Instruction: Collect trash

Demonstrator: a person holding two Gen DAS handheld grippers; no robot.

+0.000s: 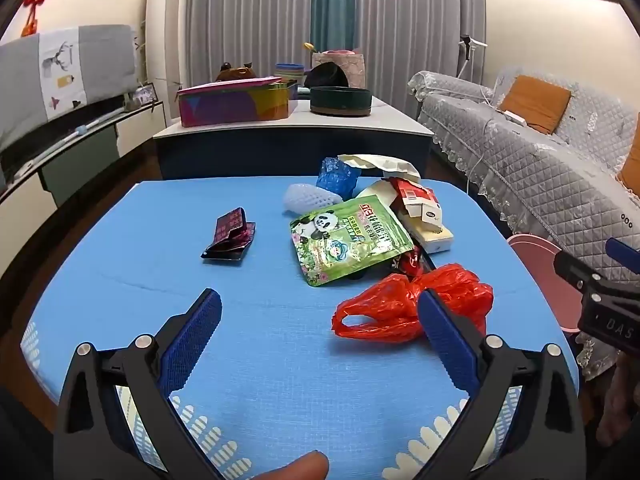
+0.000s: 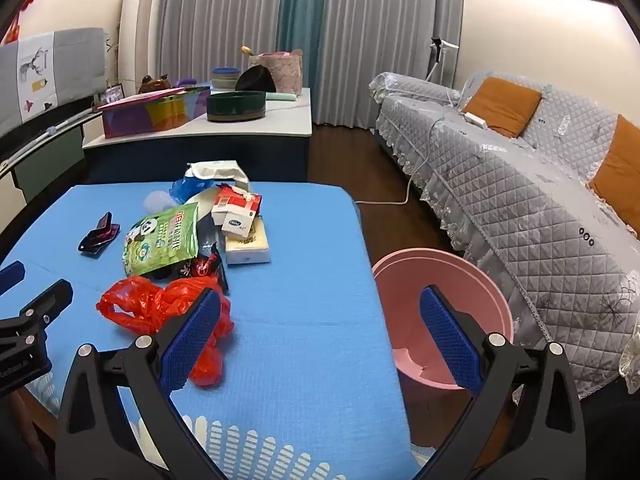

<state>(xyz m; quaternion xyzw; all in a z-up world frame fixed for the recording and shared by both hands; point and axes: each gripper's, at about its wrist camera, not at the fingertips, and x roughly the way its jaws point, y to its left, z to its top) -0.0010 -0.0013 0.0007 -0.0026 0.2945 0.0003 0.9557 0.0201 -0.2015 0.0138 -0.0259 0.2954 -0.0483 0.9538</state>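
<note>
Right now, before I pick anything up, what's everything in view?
red bag: one, table front
panda pouch: one, green, pile centre
dark wrapper: one, alone, apart from pile
foam net: one, white, pile rear
blue wrap: one, pile rear
cartons: red-white, cream, stacked
table: one, blue
basin: one, pink, floor beside table
sofa: grey, orange cushions
left gripper: open, empty
right gripper: open, empty

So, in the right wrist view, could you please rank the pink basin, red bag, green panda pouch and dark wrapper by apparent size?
1. Pink basin, though it sits nearest the camera
2. Red bag
3. Green panda pouch, close to the bag, so unsure
4. Dark wrapper
</note>
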